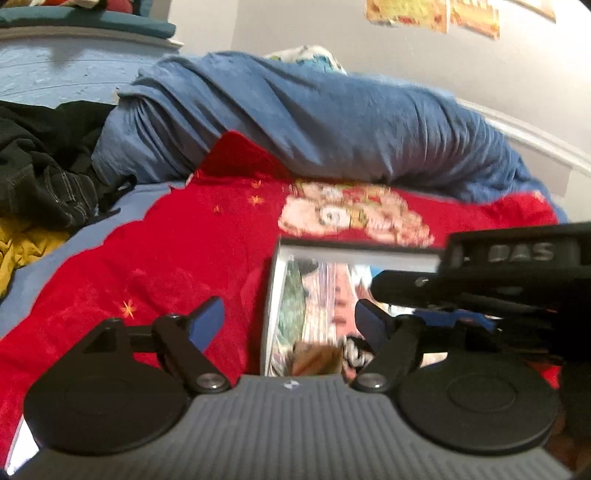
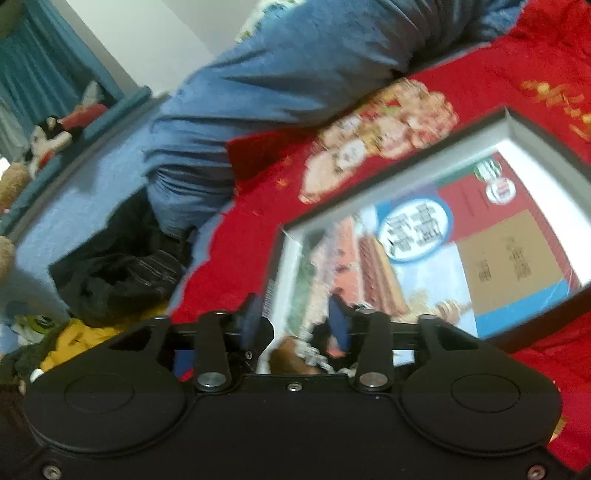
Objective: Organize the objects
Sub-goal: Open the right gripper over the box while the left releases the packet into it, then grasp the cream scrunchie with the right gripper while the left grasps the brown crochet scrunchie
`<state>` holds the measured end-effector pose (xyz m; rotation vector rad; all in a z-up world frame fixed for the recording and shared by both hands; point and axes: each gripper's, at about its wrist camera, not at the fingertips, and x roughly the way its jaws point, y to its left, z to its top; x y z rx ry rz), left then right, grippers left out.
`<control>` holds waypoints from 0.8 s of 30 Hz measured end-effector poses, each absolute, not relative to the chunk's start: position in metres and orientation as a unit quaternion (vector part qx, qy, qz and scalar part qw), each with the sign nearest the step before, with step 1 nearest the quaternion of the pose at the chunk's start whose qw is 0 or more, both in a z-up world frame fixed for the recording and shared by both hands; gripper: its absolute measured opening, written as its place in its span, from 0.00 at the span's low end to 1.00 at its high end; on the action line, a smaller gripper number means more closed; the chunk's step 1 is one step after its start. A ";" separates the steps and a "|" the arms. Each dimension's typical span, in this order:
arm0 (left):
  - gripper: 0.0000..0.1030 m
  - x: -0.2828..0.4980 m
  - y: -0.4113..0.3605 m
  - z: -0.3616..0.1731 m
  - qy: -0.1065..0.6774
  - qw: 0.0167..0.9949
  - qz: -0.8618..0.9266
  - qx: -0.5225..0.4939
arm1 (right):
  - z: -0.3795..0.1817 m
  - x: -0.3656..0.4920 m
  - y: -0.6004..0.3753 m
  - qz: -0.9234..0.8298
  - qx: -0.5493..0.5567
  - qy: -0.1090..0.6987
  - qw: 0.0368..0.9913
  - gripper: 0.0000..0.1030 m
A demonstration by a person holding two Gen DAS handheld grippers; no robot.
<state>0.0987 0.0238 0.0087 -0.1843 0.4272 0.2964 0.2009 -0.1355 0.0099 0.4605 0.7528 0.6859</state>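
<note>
Item first: one book [image 2: 424, 251], colourful illustrated cover up, white page edges showing, lying flat on the red blanket [image 1: 166, 266] spread over the bed.

My right gripper [image 2: 295, 321] is at the book's near corner. Its blue fingers [image 2: 340, 325] stand partly apart, one over the cover and the other [image 2: 253, 314] at the book's edge; the frames are too blurred to tell whether either touches, and I cannot tell if anything is pinched.

My left gripper [image 1: 288, 321] is wide apart and holds nothing; its right finger [image 1: 369, 321] sits over the cover, its left finger [image 1: 207, 321] over the blanket beside the book. The right gripper's black body [image 1: 517, 269] crosses just ahead of it.

Surroundings: blue bedding [image 1: 314, 118] bunched beyond the blanket; dark clothing [image 1: 44, 166] and a yellow garment [image 1: 29, 243] to the left; posters [image 1: 432, 13] on the wall; a stuffed toy [image 2: 51, 138] on a ledge.
</note>
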 end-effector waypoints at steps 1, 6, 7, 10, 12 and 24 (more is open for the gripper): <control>0.85 0.094 0.028 0.018 0.201 0.964 0.147 -0.096 | 0.019 0.197 -0.137 0.329 0.218 0.348 0.850 0.43; 0.93 0.070 0.043 0.067 0.152 0.974 0.145 -0.086 | 0.076 0.173 -0.155 0.340 0.204 0.294 0.870 0.55; 0.94 0.066 0.044 0.076 0.145 0.975 0.145 -0.083 | 0.086 0.168 -0.160 0.339 0.204 0.284 0.873 0.59; 1.00 0.049 0.045 0.099 0.128 0.978 0.142 -0.082 | 0.109 0.149 -0.176 0.337 0.208 0.250 0.884 0.65; 1.00 0.038 0.041 0.108 0.128 0.979 0.134 -0.084 | 0.117 0.138 -0.186 0.329 0.212 0.238 0.889 0.65; 1.00 -0.061 -0.051 0.041 0.188 0.965 0.165 -0.079 | 0.077 0.048 -0.226 0.241 0.203 0.247 0.916 0.72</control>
